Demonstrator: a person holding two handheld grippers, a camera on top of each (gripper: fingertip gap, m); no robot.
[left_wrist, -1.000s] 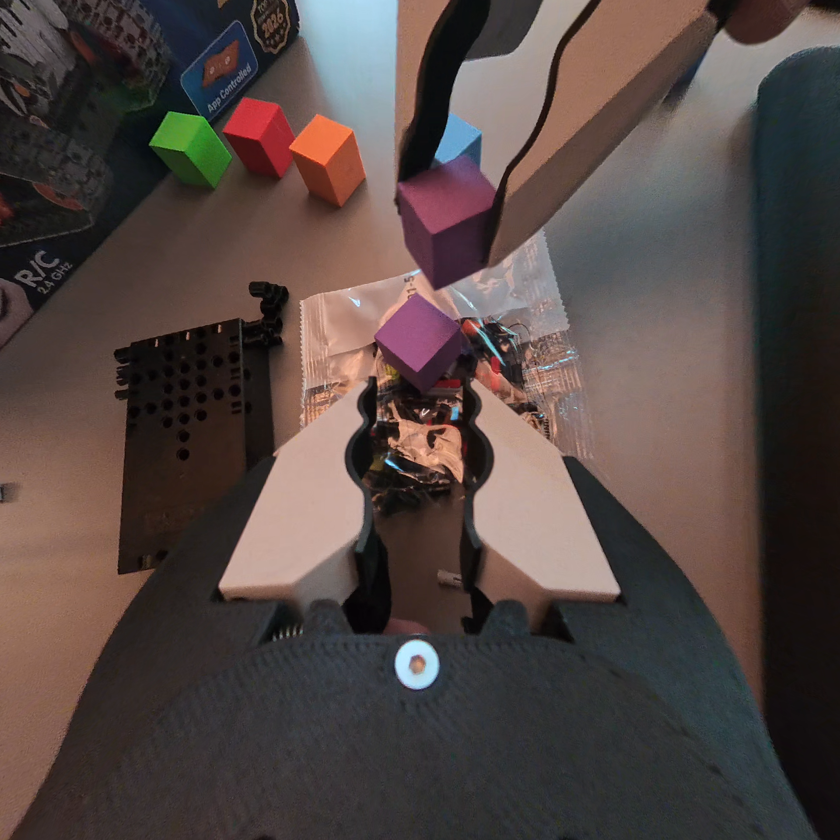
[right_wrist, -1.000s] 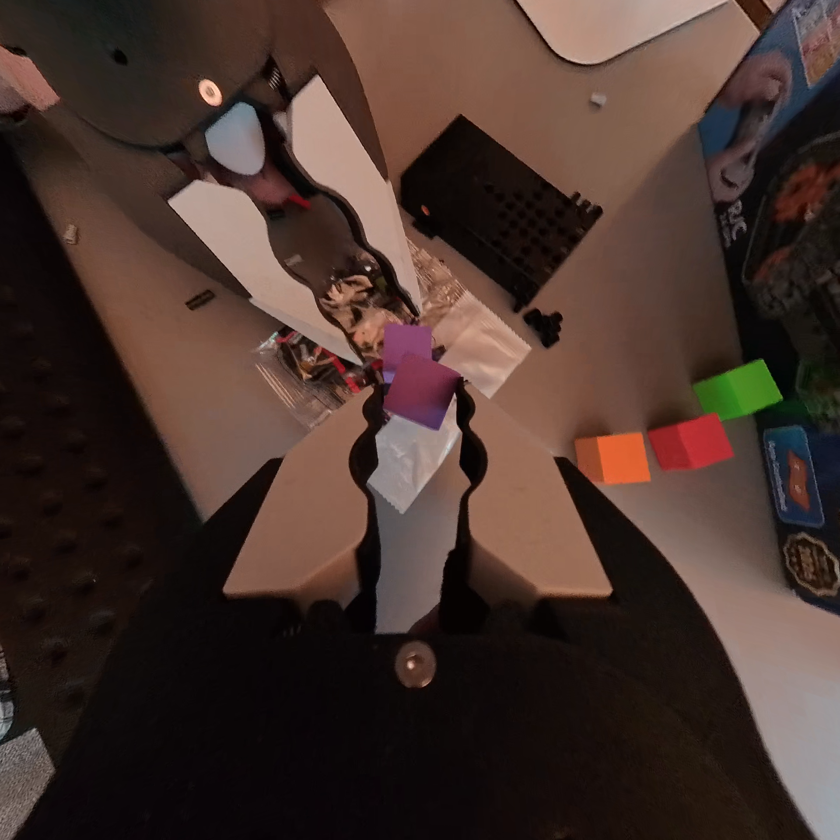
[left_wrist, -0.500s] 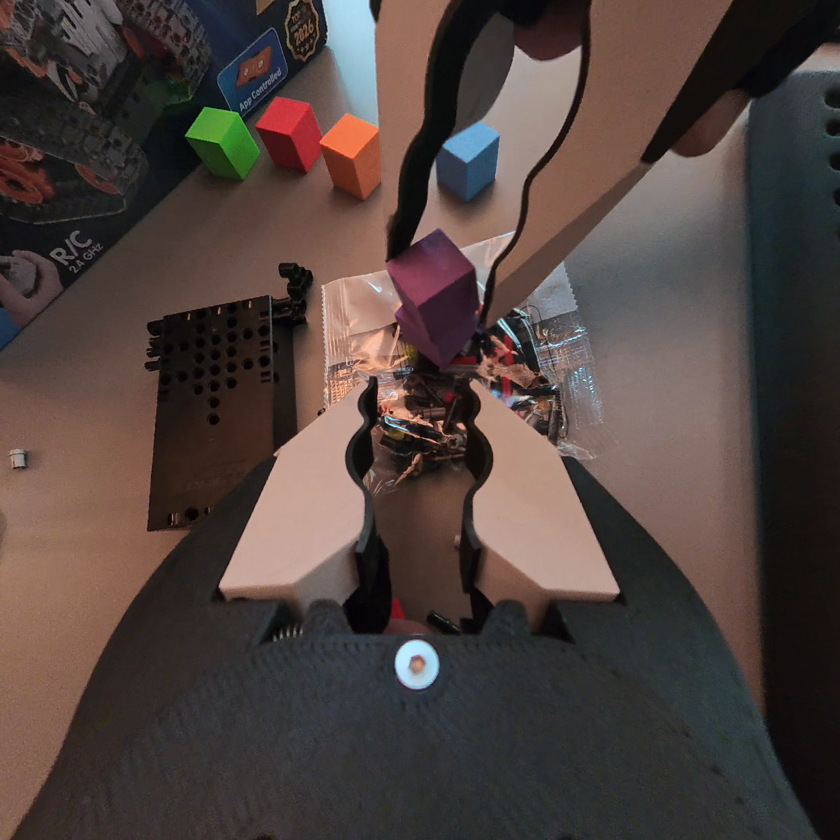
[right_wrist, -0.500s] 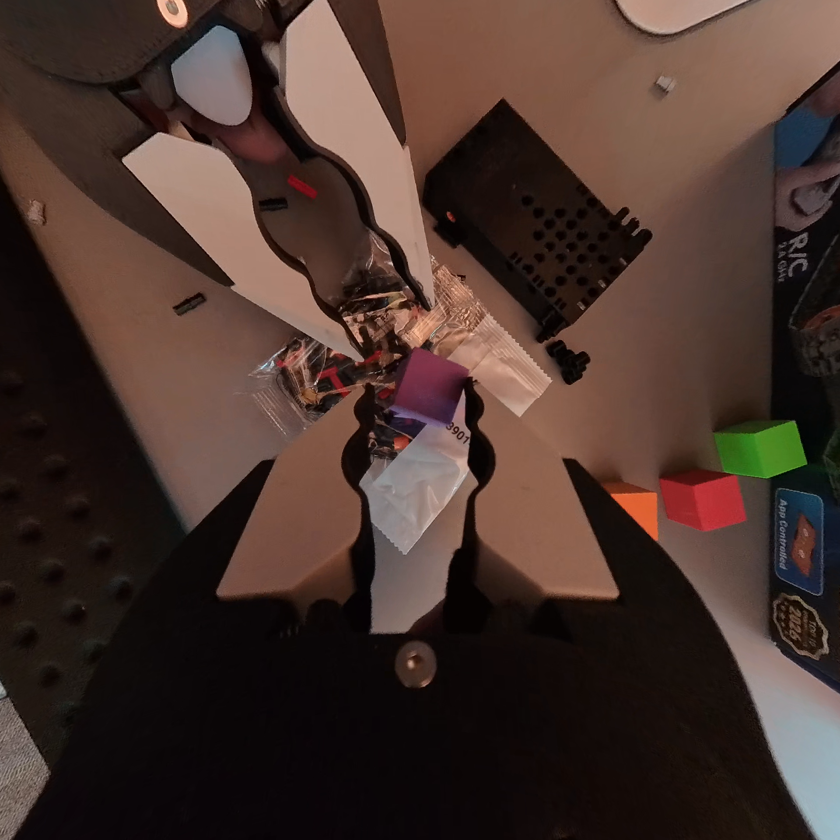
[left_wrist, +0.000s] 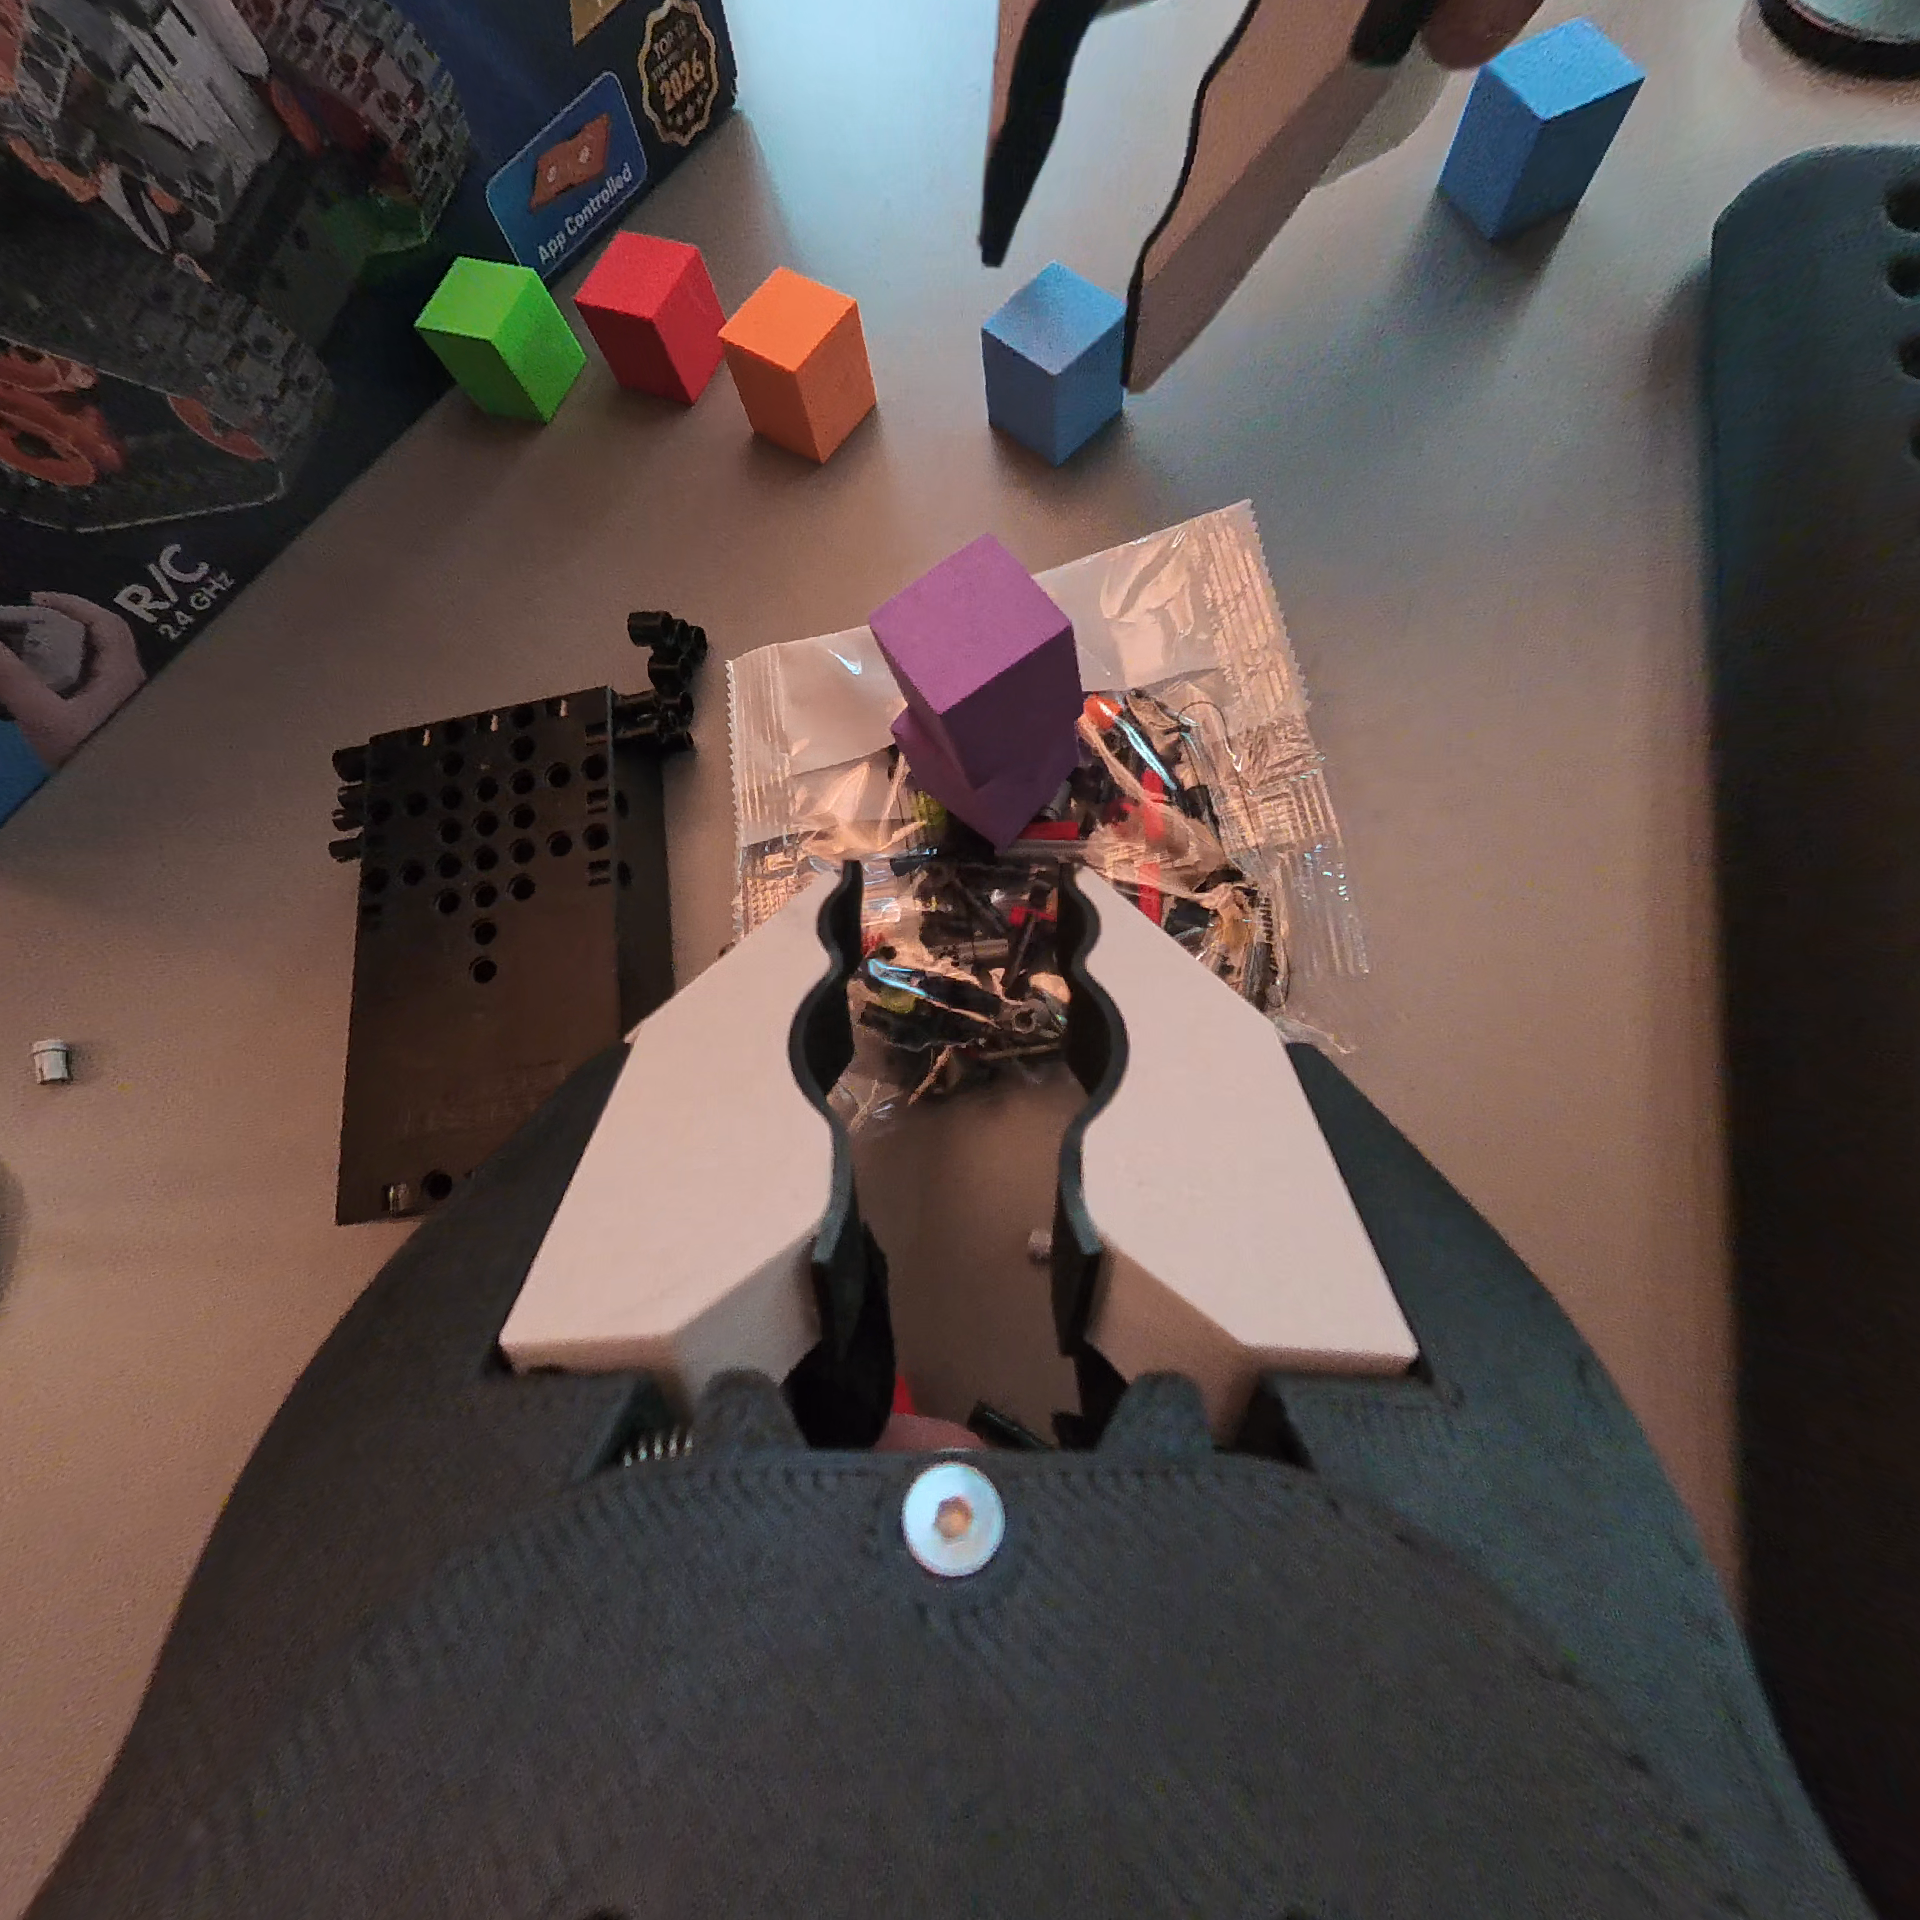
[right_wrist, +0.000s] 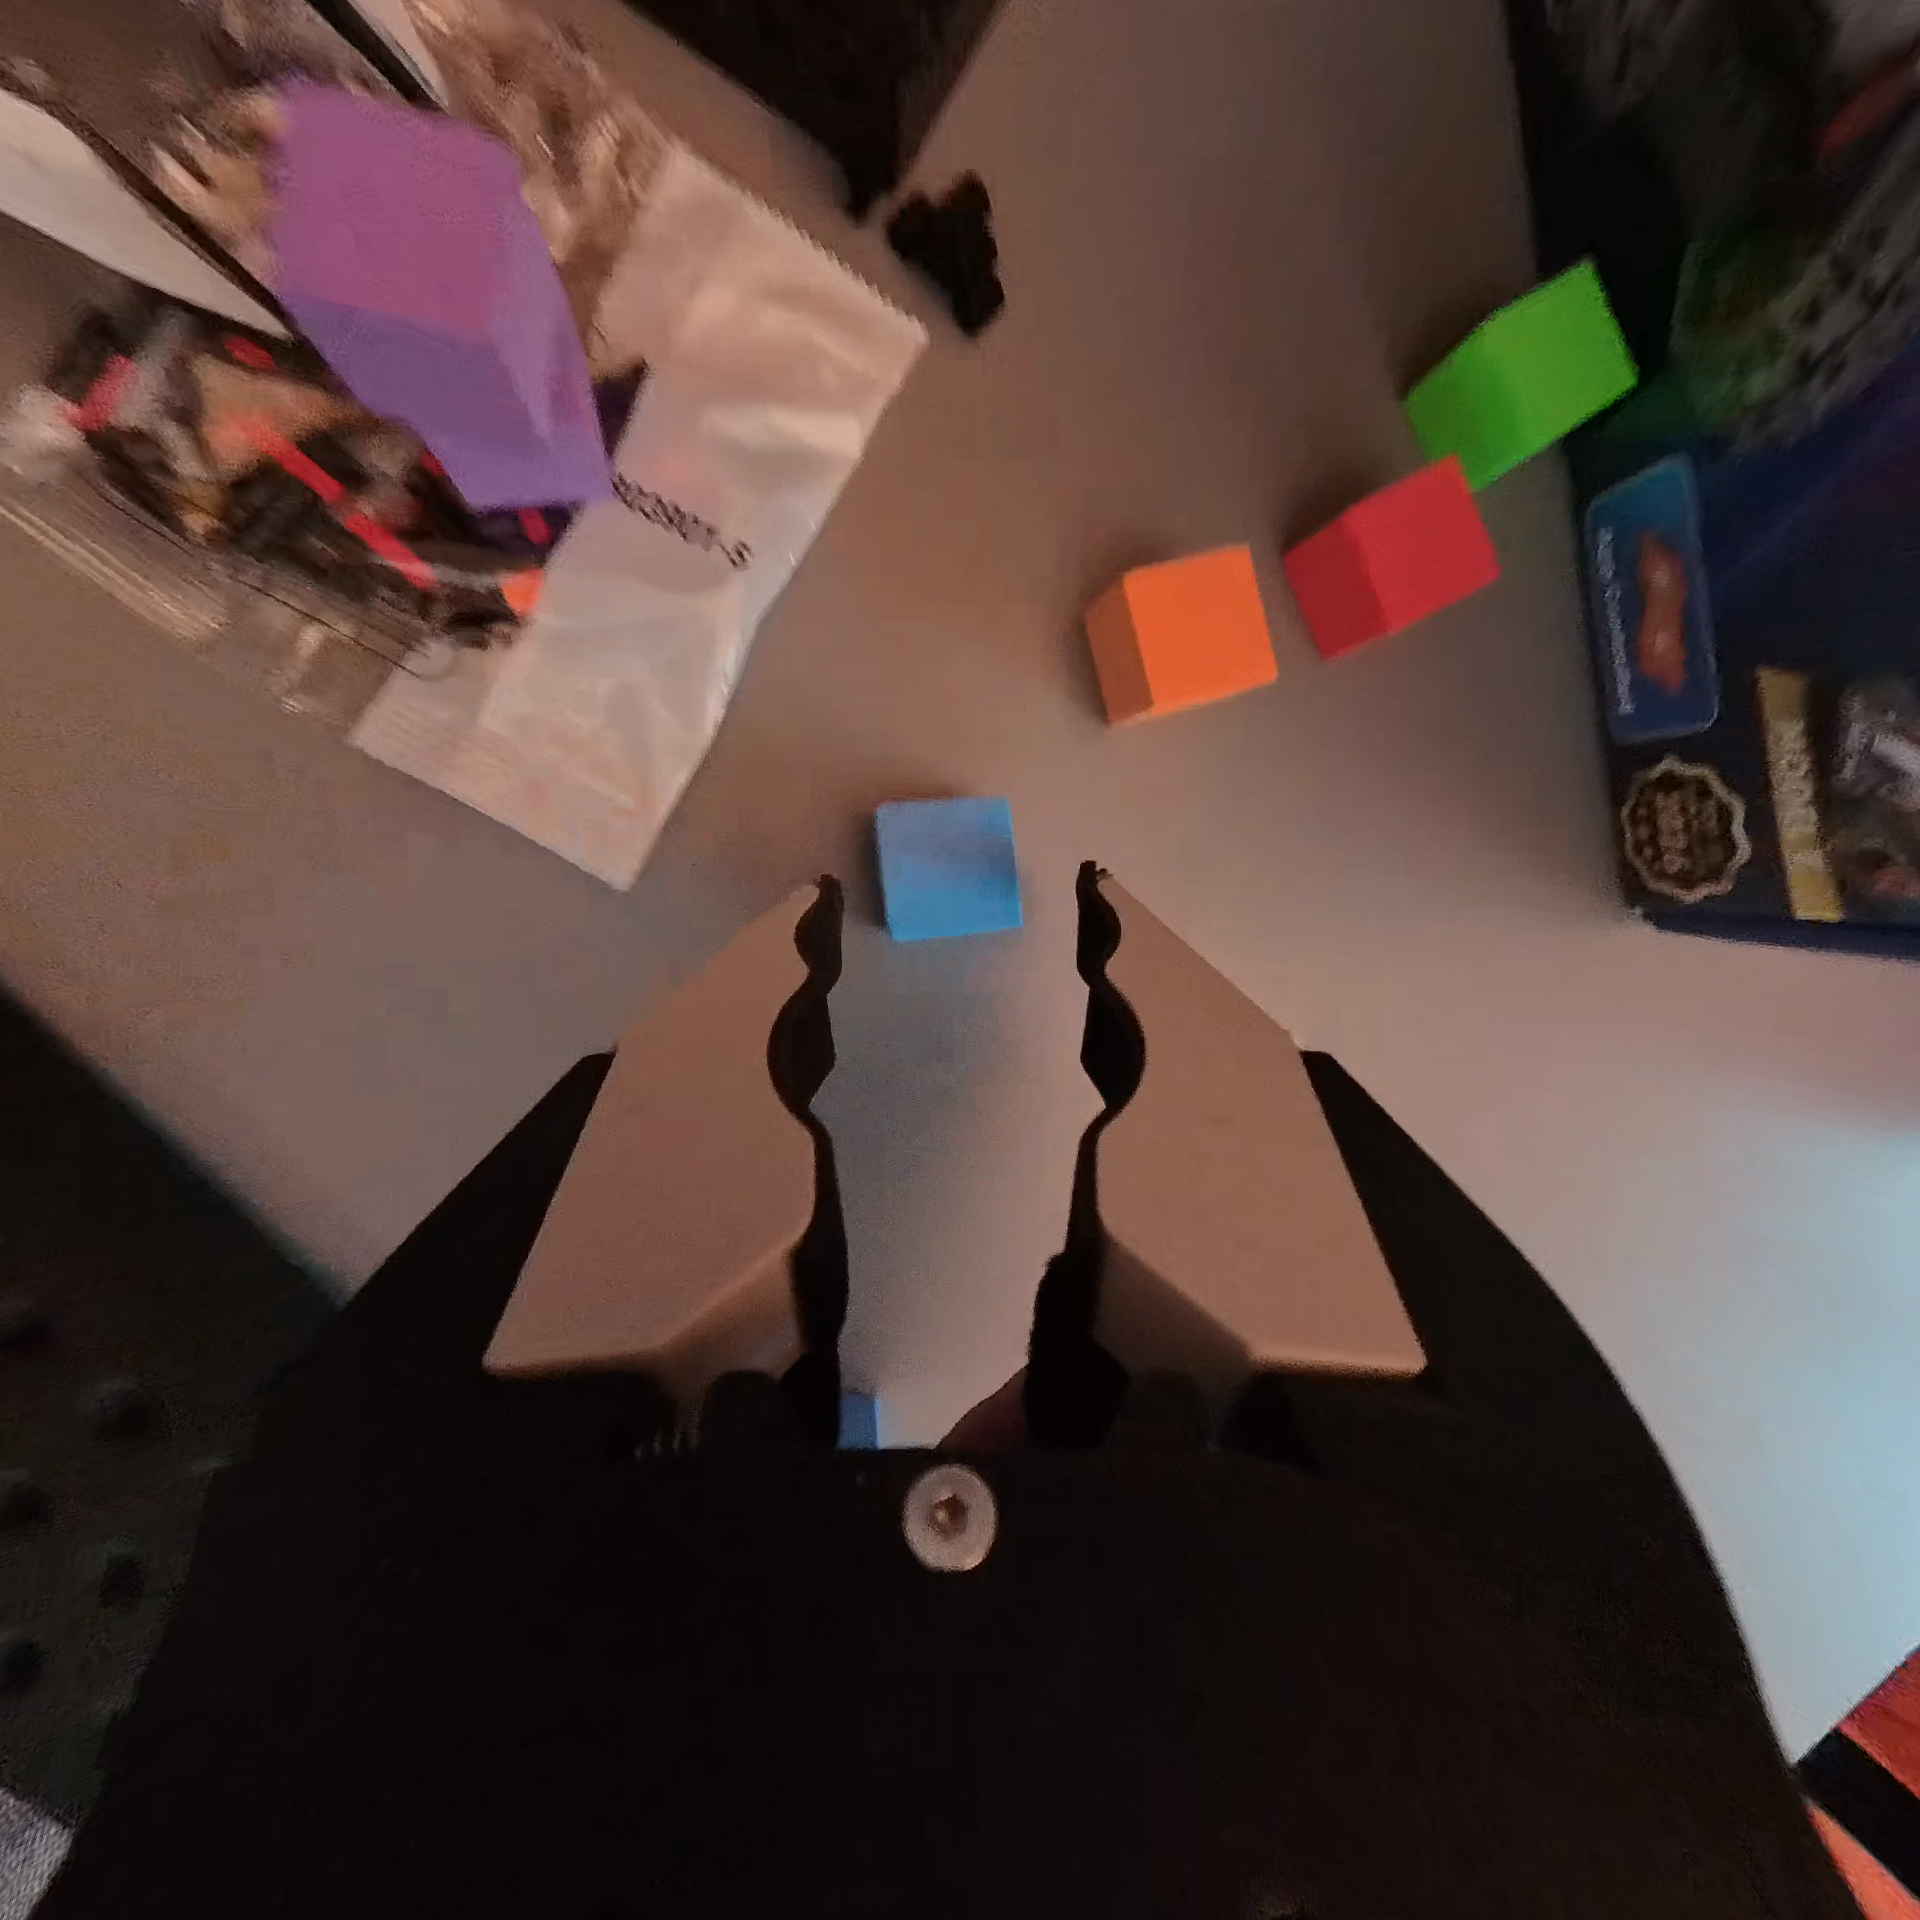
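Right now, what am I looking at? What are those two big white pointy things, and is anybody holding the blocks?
Those white pointy things are the fingers of two grabbing tools. A person holds one in each hand, and each tool has a camera looking along its fingers.

One picture comes from the left gripper. It is open and empty, over a clear bag of small parts. Two purple blocks sit stacked on that bag, with nothing holding them.

The other picture comes from the right gripper. It is also open and empty, with a blue block just past its fingertips.

Also on the table are orange, red and green blocks in a row, another blue block, a black plate with holes and a toy box.
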